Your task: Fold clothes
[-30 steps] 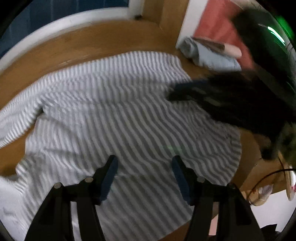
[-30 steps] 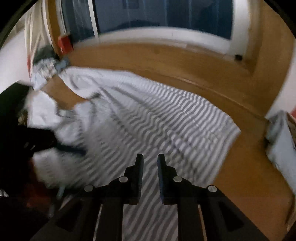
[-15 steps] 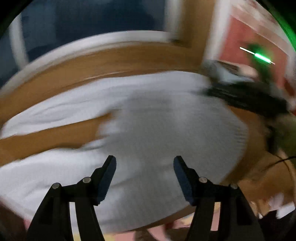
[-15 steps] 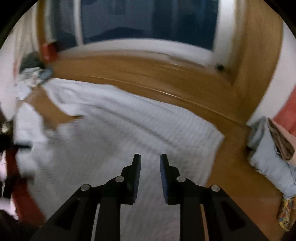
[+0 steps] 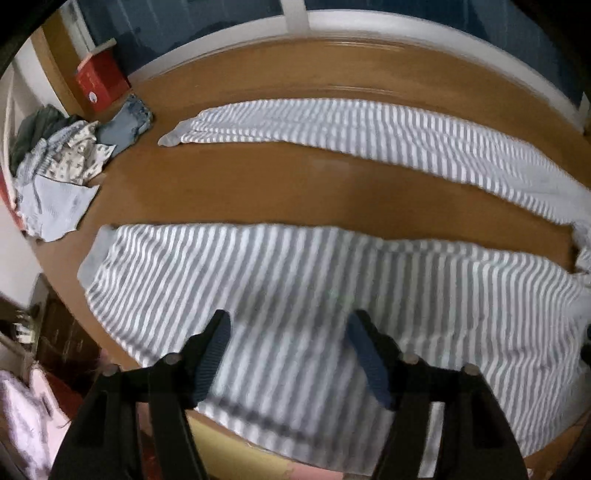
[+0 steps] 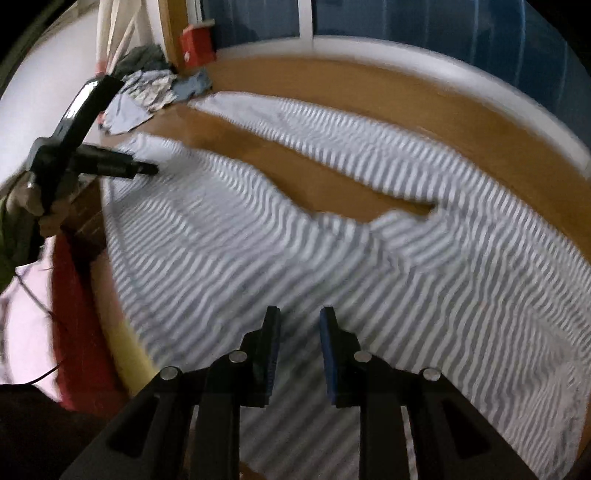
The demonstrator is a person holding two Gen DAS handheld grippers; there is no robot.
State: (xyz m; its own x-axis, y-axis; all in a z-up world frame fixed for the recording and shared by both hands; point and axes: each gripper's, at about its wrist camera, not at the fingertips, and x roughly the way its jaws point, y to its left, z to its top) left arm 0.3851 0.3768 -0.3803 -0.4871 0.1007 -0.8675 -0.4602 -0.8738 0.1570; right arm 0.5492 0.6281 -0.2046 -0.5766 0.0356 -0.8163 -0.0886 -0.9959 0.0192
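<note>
A grey-and-white striped garment [image 5: 314,280] lies flat on the wooden table [image 5: 258,184]. Two long striped parts run to the left and end in grey cuffs [image 5: 92,258]. My left gripper [image 5: 290,332] hovers over the nearer, wider part; its jaws are opening and nothing is between them. In the right wrist view the same garment [image 6: 332,236] fills the table. My right gripper [image 6: 299,328] hangs above it with a narrow gap and no cloth pinched. The left gripper [image 6: 144,169] also shows there at far left, over the cuff end, with a hand [image 6: 29,199] on it.
A pile of loose clothes [image 5: 59,162] lies at the table's far left beside a red box [image 5: 101,83]. A white window frame [image 5: 332,22] runs behind the table. The table's near edge [image 5: 236,435] is just below the left fingers. Pink fabric [image 5: 22,424] hangs off to the lower left.
Both views have swung left along the garment, so its cuffed ends and the clothes pile now show. The right gripper's gap has widened a little. The left jaws stand slightly wider.
</note>
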